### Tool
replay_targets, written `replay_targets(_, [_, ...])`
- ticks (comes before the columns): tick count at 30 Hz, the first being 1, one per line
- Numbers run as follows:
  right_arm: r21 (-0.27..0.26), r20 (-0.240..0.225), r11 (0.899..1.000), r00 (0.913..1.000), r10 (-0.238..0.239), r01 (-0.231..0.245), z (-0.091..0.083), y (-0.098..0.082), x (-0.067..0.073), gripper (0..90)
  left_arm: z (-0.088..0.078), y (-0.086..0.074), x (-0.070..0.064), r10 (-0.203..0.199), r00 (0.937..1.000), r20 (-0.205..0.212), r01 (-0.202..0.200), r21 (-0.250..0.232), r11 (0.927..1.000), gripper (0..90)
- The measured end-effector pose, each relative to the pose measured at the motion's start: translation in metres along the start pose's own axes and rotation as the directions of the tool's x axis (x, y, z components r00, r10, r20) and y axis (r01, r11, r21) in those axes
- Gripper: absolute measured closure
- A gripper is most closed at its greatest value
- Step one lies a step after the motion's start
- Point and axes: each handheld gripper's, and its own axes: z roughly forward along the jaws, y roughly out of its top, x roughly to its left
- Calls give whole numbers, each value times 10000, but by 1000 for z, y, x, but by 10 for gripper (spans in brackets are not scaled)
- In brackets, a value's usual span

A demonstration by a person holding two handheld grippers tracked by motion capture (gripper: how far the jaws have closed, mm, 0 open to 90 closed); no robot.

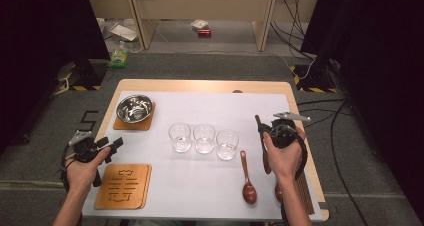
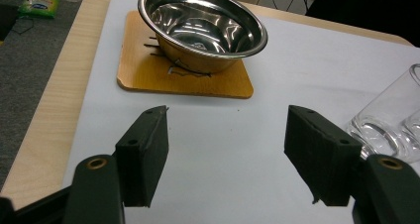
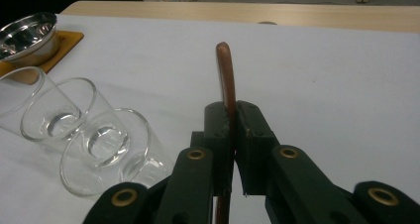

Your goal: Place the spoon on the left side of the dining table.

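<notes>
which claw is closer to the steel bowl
Left. The left claw hangs open just in front of the steel bowl, by the table's left edge. The right claw, shut on a wooden spoon, is far across the table, past the three glasses.

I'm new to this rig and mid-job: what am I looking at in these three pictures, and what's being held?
A person holds a hand gripper in each hand. The high view looks down on the table. The other two views look along each gripper's own fingers. On the table: a steel bowl on a wooden coaster, three glasses, a second coaster and a wooden spoon. The right gripper is shut on another spoon's handle. The left gripper is open, holding nothing.
</notes>
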Motion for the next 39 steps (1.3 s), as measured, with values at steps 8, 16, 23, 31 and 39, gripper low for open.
replay_targets(8, [-490, -43, 9987, 9999, -121, 119, 0, 12, 2, 846, -1, 0, 1, -25, 10000, 7, 25, -30, 10000, 329])
replay_targets(16, [-894, -51, 9960, 10000, -80, 75, 3, 18, 2, 845, -3, 3, 0, -42, 10000, 52, 43, -146, 9999, 329])
replay_targets(23, [-1064, -95, 9943, 9999, -85, 75, 8, 22, 4, 845, -3, 6, -2, 17, 9999, 114, -14, -247, 9997, 331])
replay_targets(31, [-1384, -93, 9904, 9999, -84, 70, 8, 30, 5, 845, -4, 9, -5, 80, 9999, 146, -75, -354, 9993, 335])
replay_targets(39, [-1821, -60, 9832, 9999, -110, 97, 7, 40, 6, 846, -3, 15, -11, 131, 9993, 340, -113, -534, 9985, 334])
